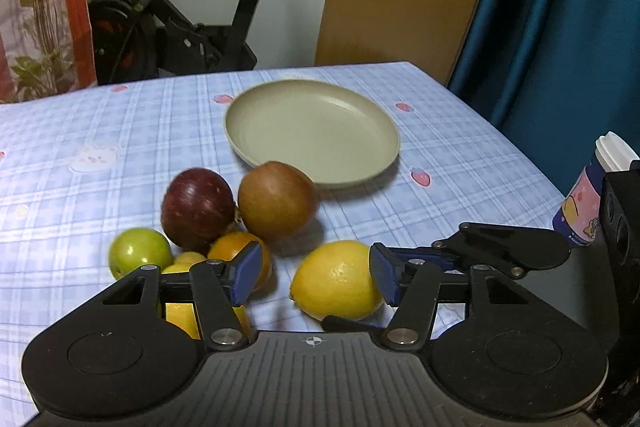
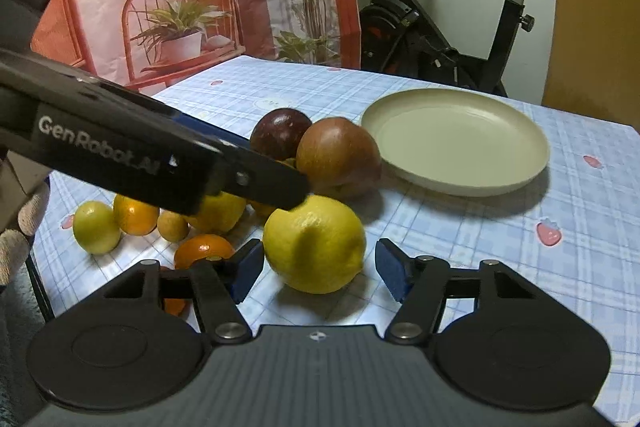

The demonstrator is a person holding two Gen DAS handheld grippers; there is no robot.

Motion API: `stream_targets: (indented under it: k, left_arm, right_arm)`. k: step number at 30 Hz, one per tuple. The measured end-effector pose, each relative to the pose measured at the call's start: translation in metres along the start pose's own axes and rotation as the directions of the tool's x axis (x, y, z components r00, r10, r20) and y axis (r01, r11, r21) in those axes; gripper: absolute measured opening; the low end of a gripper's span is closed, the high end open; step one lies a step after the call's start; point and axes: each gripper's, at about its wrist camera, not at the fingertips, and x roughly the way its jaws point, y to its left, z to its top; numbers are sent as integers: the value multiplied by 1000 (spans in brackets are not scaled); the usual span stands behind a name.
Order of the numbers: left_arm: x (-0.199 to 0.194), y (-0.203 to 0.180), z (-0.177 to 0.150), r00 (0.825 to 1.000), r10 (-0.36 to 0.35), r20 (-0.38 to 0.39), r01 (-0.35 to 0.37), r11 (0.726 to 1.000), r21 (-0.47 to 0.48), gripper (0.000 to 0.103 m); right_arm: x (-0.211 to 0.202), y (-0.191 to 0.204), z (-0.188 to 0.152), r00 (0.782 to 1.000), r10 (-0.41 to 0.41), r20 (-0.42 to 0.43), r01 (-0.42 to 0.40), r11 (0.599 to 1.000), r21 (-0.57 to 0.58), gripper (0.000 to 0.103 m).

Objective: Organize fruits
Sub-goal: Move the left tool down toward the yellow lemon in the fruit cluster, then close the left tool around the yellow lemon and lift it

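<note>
A large lemon (image 1: 336,281) (image 2: 315,243) lies on the checked tablecloth between the open jaws of both grippers. My left gripper (image 1: 315,277) is open, its right pad touching the lemon. My right gripper (image 2: 320,269) is open around the lemon's near side, not touching it. A dark red apple (image 1: 198,209) (image 2: 280,133), a brownish apple (image 1: 276,201) (image 2: 338,157), oranges (image 1: 236,247) (image 2: 135,215) and a green fruit (image 1: 140,253) lie clustered to the left. The beige plate (image 1: 256,143) (image 2: 532,167) stands empty behind them.
The left gripper's body (image 2: 120,147) crosses the right wrist view over the fruit pile. A paper cup (image 1: 588,195) stands at the table's right edge. An exercise bike (image 1: 180,27) and a blue curtain (image 1: 560,27) stand beyond the table.
</note>
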Motion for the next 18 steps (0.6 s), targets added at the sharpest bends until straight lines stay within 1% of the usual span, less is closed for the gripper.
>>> stream_targets:
  k: [10, 13, 16, 18]
  left_arm:
    - [17, -4, -4, 998, -41, -39, 40, 999, -18, 63]
    - [20, -4, -4, 998, -45, -38, 43, 999, -27, 63]
    - [25, -3, -4, 996, -69, -64, 66, 997, -51, 64]
    - [25, -4, -4, 996, -63, -60, 60, 997, -50, 64]
  right_arm:
    - [9, -4, -9, 999, 29, 18, -28, 999, -16, 61]
    - [9, -6, -10, 999, 35, 24, -35, 999, -3, 61]
    - [10, -12, -10, 998, 46, 30, -46, 999, 11, 61]
    - [10, -11, -9, 998, 46, 33, -46, 999, 10, 61]
